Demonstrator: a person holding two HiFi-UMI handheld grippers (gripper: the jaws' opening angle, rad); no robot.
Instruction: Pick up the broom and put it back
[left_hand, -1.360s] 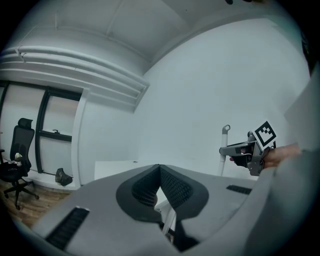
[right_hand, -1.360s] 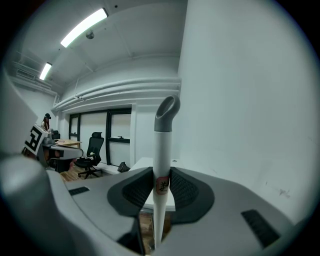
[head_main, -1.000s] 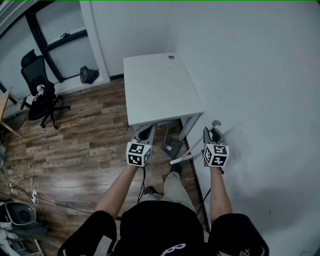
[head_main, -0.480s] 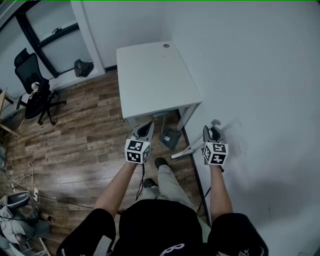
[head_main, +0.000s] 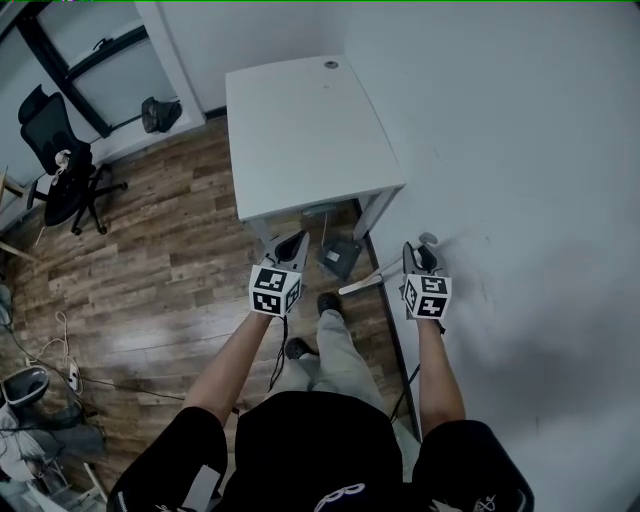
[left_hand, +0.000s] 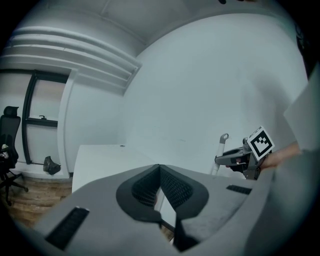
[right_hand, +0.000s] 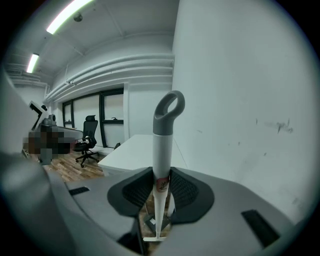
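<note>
The broom has a thin white handle (right_hand: 161, 165) ending in a grey loop (right_hand: 169, 111). My right gripper (right_hand: 161, 187) is shut on that handle just below the loop, and the stick runs down between the pads toward the floor. In the head view the handle (head_main: 370, 282) slants from the right gripper (head_main: 413, 252) down to the left, close to the white wall. My left gripper (head_main: 294, 240) hovers by the near edge of the white table (head_main: 300, 130). Its jaws (left_hand: 160, 169) are shut with nothing between them. The left gripper view also shows the broom handle (left_hand: 219, 151) held at the right.
A dark grey object (head_main: 340, 257) lies on the wood floor under the table's near corner. The person's feet (head_main: 326, 301) stand just behind it. The white wall (head_main: 520, 150) fills the right side. A black office chair (head_main: 60, 180) and floor cables (head_main: 55, 375) are far left.
Both grippers have sunk and come nearer the table's near edge. The broom handle stays gripped in the right gripper. The left jaws remain shut.
</note>
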